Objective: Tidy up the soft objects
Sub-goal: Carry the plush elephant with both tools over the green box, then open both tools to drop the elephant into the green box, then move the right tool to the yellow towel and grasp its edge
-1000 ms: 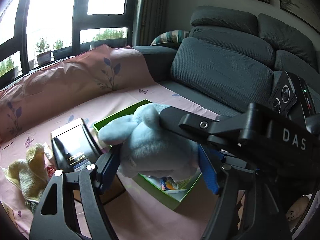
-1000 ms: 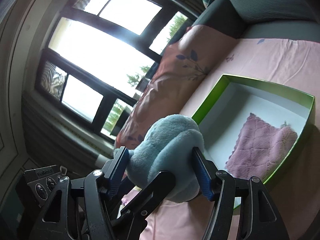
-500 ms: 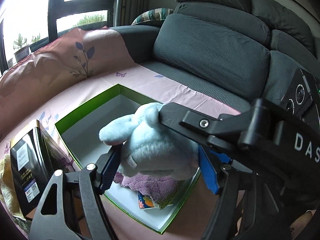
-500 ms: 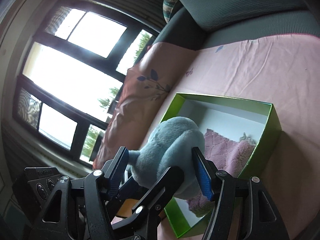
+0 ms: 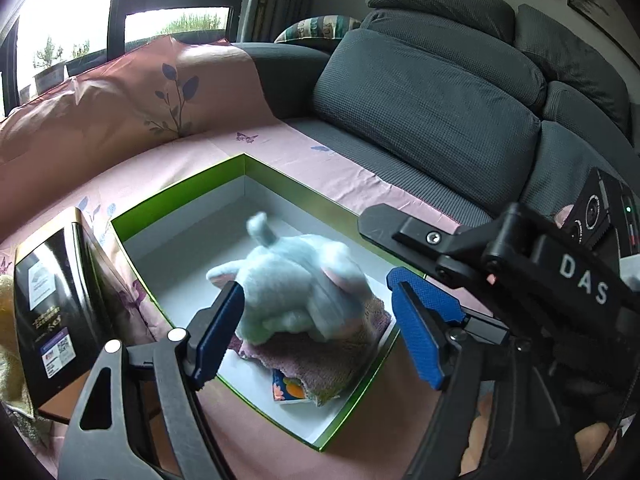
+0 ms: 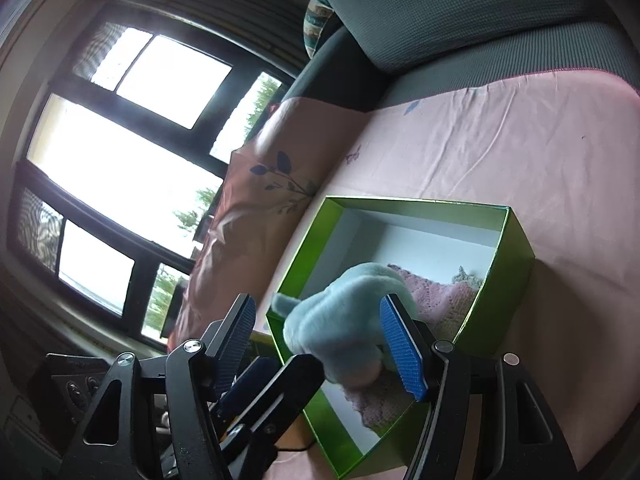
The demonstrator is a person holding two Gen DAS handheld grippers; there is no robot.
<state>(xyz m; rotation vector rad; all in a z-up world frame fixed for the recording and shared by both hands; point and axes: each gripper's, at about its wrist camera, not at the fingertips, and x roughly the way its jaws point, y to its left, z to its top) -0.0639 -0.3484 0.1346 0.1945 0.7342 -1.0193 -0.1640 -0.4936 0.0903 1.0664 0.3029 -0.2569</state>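
1. The left claw [image 5: 316, 334] is wide open and holds nothing. The right claw [image 6: 324, 350] is wide open too.
2. The blue bunny [image 5: 296, 294] sits just past both claws, loose, inside the green box [image 5: 180, 196].
3. It lies on a pink cloth [image 5: 340, 364] in the box. A small card [image 5: 286, 392] peeks out under the cloth.
4. So the bunny looks put away.
5. A yellow cloth [image 5: 8, 364] lies outside, beside a black box [image 5: 48, 308]. I think it is left to pack.
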